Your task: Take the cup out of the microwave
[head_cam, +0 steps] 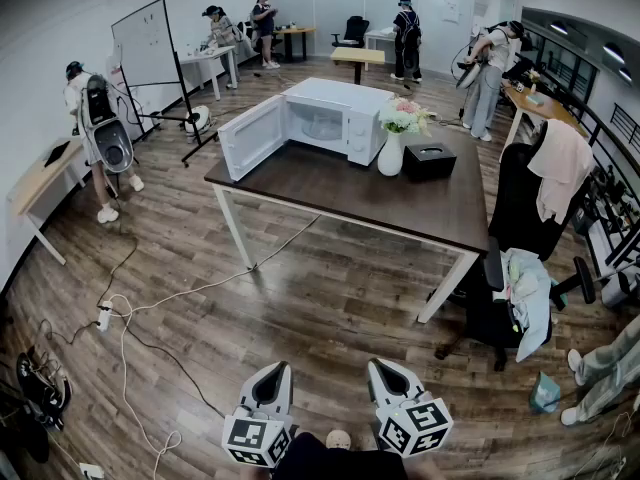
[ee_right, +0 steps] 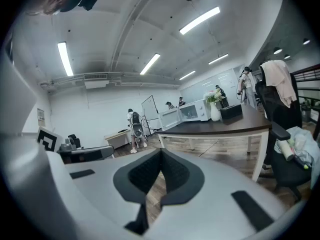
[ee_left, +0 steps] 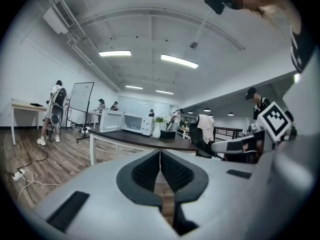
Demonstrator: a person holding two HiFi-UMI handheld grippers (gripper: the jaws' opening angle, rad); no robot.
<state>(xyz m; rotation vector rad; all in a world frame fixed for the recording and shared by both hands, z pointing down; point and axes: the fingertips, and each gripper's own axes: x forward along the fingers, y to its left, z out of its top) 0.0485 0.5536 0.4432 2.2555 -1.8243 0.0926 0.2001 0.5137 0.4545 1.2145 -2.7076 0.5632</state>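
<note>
A white microwave point(head_cam: 335, 116) stands on the far left part of a dark table point(head_cam: 330, 183), its door point(head_cam: 251, 136) swung open to the left. The cavity is pale and too small to tell a cup in it. Both grippers hover low over the wooden floor, well short of the table. My left gripper point(head_cam: 274, 368) and my right gripper point(head_cam: 384, 366) are shut with nothing between the jaws. The left gripper view shows the left gripper point(ee_left: 160, 155) with the microwave point(ee_left: 134, 122) far ahead. In the right gripper view the right gripper point(ee_right: 160, 153) points toward the microwave point(ee_right: 192, 112).
Next to the microwave stand a white vase of flowers point(head_cam: 392, 151) and a black box point(head_cam: 430, 160). Office chairs draped with clothes point(head_cam: 535, 208) stand right of the table. Cables point(head_cam: 130, 318) trail over the floor at the left. A whiteboard point(head_cam: 148, 43) and several people are further back.
</note>
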